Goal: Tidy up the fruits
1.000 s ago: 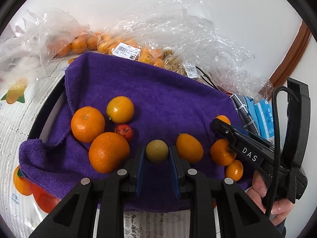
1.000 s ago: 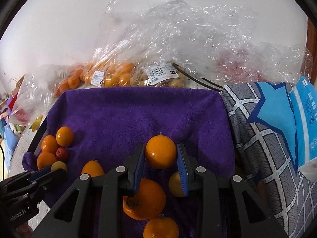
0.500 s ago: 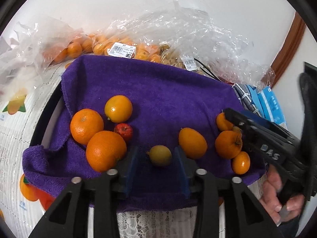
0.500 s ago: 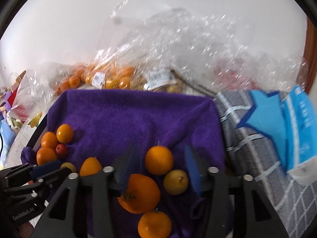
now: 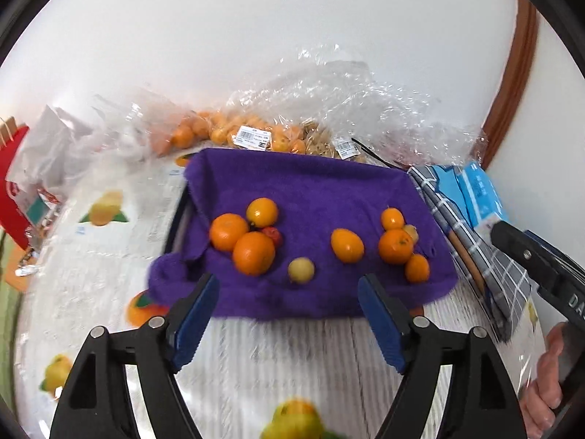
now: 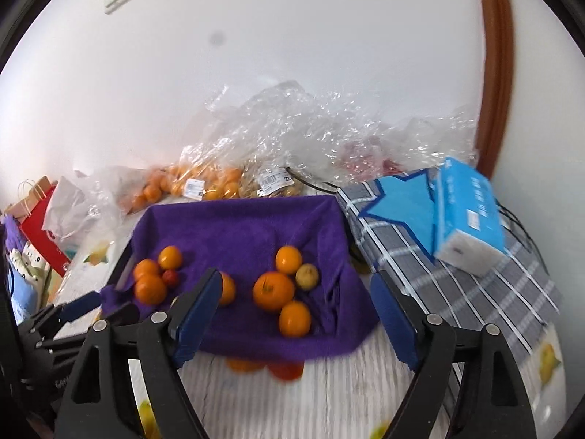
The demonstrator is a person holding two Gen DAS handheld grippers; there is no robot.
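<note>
Both pulled back, jaws opening and empty: left gripper (image 5: 289,318) off the yellow fruit (image 5: 301,270) ahead, right gripper (image 6: 296,314) off its orange (image 6: 288,259); placements done.

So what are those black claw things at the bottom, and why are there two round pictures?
They are two grabbing tools, one in each of a person's hands. A small camera rides on each tool, so you get two round pictures of the same spot. The left gripper and the right gripper each have two blue-padded fingers. Both pairs are opening and hold nothing. In the left tool's picture you can see the person's hand gripping the other tool. Ahead lies a purple towel with oranges, a small yellowish fruit and a tiny red fruit. Behind are plastic bags of fruit, and a blue packet sits to the right.
</note>
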